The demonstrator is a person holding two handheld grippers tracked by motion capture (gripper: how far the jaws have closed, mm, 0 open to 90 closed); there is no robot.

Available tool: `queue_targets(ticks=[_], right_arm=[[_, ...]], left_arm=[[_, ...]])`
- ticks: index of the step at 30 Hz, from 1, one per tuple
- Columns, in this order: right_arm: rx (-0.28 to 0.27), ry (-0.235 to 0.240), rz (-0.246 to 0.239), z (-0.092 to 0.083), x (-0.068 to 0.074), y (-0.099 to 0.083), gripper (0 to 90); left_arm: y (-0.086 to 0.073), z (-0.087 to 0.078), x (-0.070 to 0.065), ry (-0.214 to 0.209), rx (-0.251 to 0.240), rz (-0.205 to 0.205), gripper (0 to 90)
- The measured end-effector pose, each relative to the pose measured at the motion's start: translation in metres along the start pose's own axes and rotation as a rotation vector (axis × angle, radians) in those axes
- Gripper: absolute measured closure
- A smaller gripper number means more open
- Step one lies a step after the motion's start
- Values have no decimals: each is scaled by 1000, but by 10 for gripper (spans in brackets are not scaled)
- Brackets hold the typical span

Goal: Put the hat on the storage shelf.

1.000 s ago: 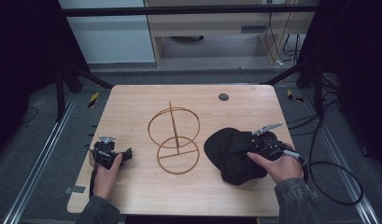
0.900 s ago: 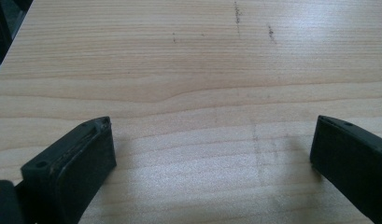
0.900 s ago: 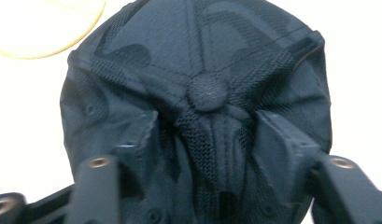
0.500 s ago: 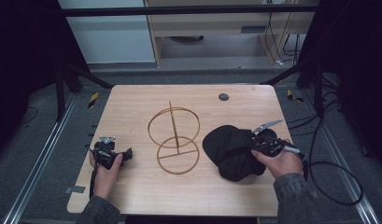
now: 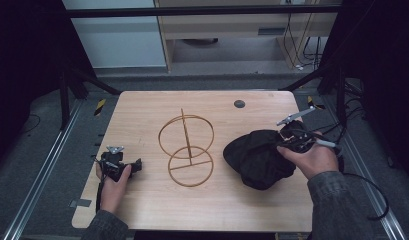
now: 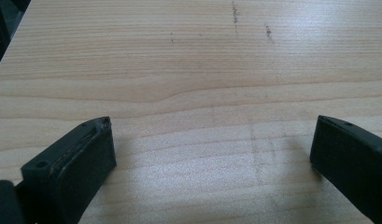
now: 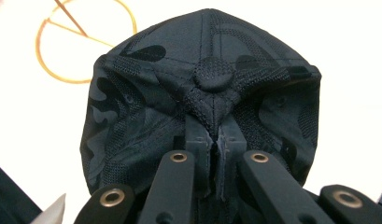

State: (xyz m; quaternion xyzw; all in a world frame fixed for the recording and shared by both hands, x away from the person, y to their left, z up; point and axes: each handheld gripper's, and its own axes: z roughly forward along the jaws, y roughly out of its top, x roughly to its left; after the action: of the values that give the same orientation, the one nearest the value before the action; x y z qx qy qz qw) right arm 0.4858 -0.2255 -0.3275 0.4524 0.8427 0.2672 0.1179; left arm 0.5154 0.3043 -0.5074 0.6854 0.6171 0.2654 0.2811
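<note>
Cap (image 5: 257,157) lies right of the wire stand (image 5: 187,150) on the worktop (image 5: 142,110), right tongs (image 7: 215,140) pinching its crown fabric (just below the button). Left tongs (image 6: 212,149) gape wide, empty. Lift slowly; thin pinch may slip.

We lose the cap's (image 7: 202,116) near edge behind the right gripper (image 7: 215,140), and the stand (image 7: 62,42) is cut by the frame top. Whether the left gripper (image 5: 123,166) touches the table (image 5: 142,115) we cannot tell.
</note>
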Motion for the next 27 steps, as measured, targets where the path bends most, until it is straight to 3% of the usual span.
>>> queue_targets(ticks=[9, 14, 27], right_arm=[[-104, 15, 33, -43, -6, 13, 862], [-150, 1, 42, -61, -5, 23, 864], [-226, -8, 12, -83, 10, 64, 866]], left_arm=[[0, 0, 0, -1, -3, -2, 0], [0, 0, -1, -1, -3, -1, 0], [0, 0, 0, -1, -1, -1, 0]])
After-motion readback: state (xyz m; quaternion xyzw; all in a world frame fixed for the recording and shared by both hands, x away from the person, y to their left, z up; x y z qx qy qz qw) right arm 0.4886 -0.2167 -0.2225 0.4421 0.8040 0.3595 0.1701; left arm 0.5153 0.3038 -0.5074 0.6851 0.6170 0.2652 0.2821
